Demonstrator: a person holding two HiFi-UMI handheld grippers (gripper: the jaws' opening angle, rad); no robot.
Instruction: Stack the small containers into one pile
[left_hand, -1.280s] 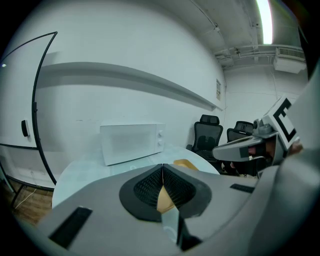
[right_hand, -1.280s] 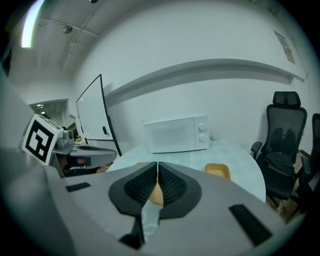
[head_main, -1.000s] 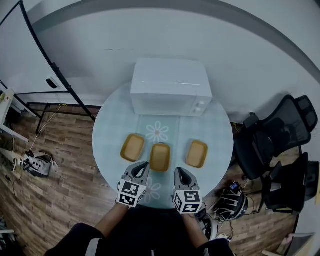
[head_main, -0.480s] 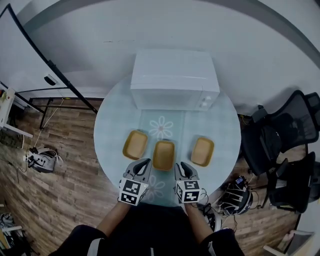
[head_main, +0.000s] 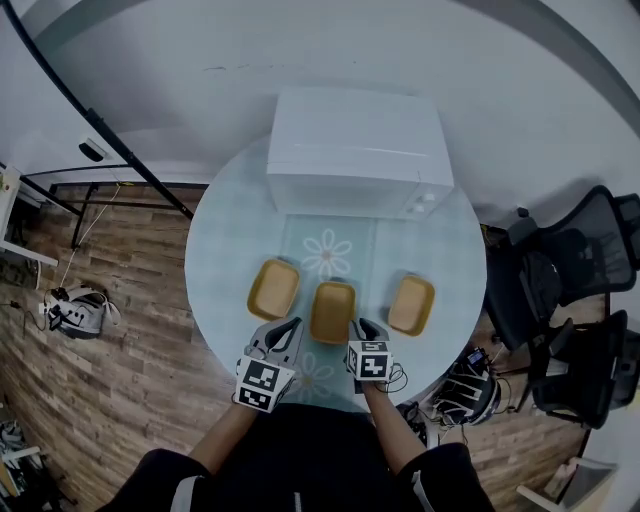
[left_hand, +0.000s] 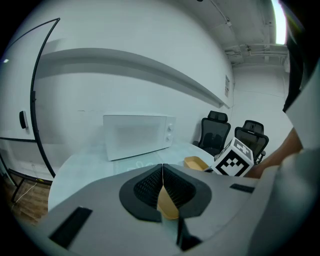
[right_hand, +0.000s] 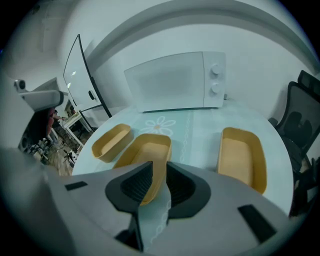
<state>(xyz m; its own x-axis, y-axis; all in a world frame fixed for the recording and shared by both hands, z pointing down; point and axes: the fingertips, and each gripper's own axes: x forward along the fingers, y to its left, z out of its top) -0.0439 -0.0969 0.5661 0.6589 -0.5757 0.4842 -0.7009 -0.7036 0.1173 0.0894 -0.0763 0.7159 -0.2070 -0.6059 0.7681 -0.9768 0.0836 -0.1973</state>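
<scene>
Yellow, shallow, oblong containers (head_main: 333, 311) lie unstacked.

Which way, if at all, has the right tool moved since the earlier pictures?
Yes. In the head view the right tool has moved forward, toward the white microwave; its jaws now straddle the near rim of the middle yellow container.

The left gripper (left_hand: 162, 169) is pointing toward the white microwave (left_hand: 137, 135) on the table (left_hand: 80, 165), its jaws pressing together. A tan container (left_hand: 196, 162) is sitting off right, beside the right gripper's marker cube (left_hand: 234, 159).
</scene>
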